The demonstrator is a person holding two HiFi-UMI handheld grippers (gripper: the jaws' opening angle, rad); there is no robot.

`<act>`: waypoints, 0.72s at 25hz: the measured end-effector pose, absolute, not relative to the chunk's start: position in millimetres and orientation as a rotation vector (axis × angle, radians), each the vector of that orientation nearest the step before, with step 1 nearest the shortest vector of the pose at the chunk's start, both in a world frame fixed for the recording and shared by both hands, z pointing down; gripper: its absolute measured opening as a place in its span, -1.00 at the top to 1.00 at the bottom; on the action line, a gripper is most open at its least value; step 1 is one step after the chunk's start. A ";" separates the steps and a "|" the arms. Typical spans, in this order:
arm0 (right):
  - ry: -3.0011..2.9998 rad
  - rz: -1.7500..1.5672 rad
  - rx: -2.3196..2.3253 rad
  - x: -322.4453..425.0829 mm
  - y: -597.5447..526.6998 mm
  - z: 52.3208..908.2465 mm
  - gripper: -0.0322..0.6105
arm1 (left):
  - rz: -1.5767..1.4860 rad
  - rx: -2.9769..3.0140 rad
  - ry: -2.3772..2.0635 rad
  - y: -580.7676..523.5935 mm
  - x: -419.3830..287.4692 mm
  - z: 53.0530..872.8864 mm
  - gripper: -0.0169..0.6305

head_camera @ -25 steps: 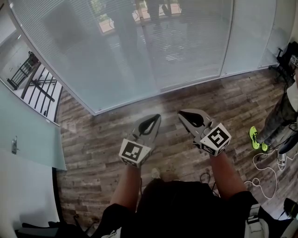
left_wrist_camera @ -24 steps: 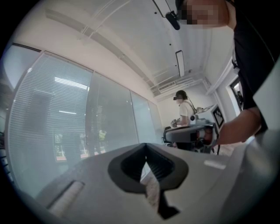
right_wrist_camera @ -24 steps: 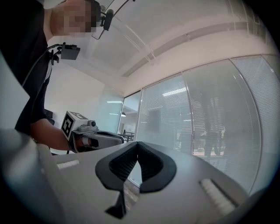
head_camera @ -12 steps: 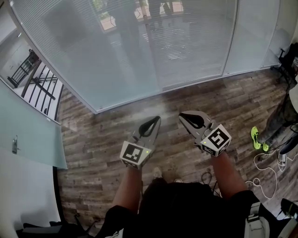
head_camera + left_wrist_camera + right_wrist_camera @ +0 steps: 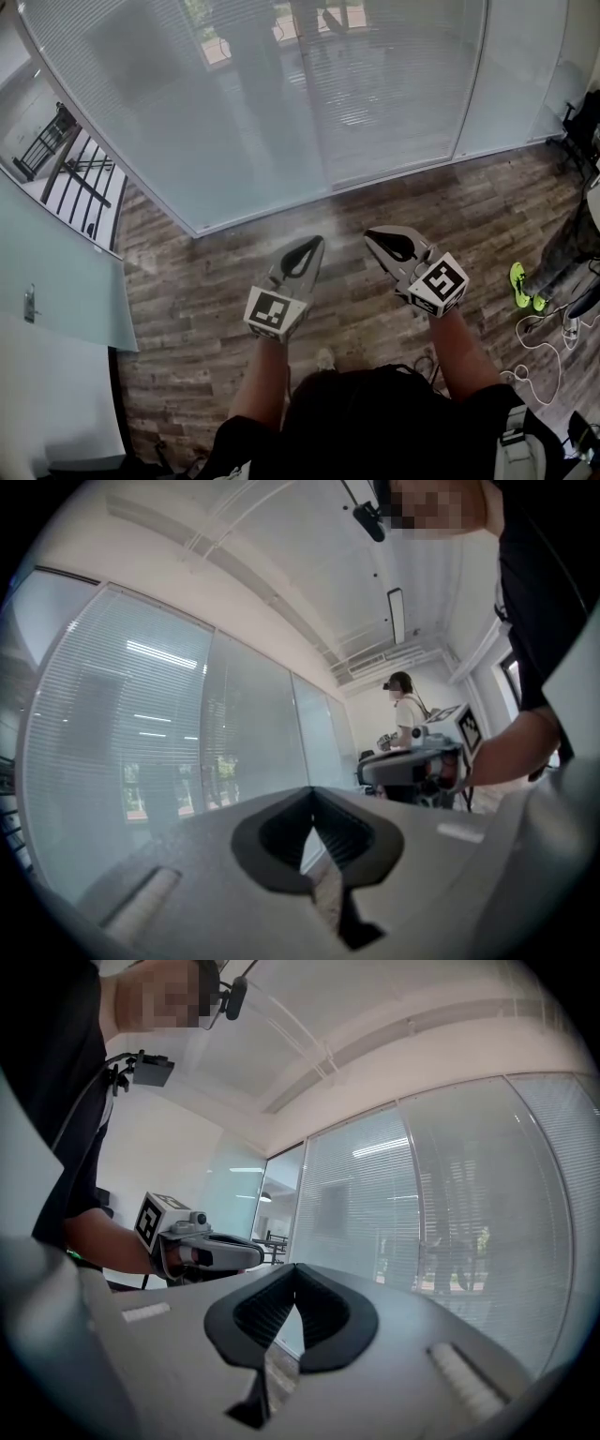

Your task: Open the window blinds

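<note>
Wood floor runs up to the closed blinds at twelve o'clock, slats lying crosswise, well apart from the left gripper and right gripper, both clenched on nothing, side by side, neither clearly nearer.

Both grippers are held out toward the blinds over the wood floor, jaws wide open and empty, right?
No: the jaws of the left gripper and right gripper are shut, tips together, as each gripper view shows. Both are empty, held out toward the blinds over the wood floor.
</note>
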State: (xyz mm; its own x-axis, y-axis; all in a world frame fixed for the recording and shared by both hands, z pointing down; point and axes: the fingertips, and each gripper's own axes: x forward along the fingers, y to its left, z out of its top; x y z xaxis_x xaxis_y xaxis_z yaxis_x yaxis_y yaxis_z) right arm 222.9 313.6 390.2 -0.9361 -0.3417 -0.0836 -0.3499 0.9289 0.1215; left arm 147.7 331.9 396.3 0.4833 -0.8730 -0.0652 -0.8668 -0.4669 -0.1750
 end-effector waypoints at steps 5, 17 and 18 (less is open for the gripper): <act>3.033 0.230 -0.550 190.1 300.4 388.4 0.89 | 0.026 -2.603 1.479 318.3 115.8 394.5 0.94; 3.022 0.283 -0.660 120.8 257.1 387.0 0.88 | -0.009 -2.626 1.371 280.7 45.8 391.8 0.94; 3.031 0.282 -0.678 116.7 254.6 388.5 0.88 | -0.015 -2.632 1.369 279.6 41.0 392.5 0.93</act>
State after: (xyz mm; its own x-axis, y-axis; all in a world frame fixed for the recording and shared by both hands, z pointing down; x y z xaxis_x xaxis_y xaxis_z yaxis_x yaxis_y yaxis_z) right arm 116.7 254.6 388.5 -0.9052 -0.4204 -0.0619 -0.4246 0.8891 0.1709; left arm 41.0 279.6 392.5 0.5772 -0.8135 -0.0714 -0.8118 -0.5620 -0.1589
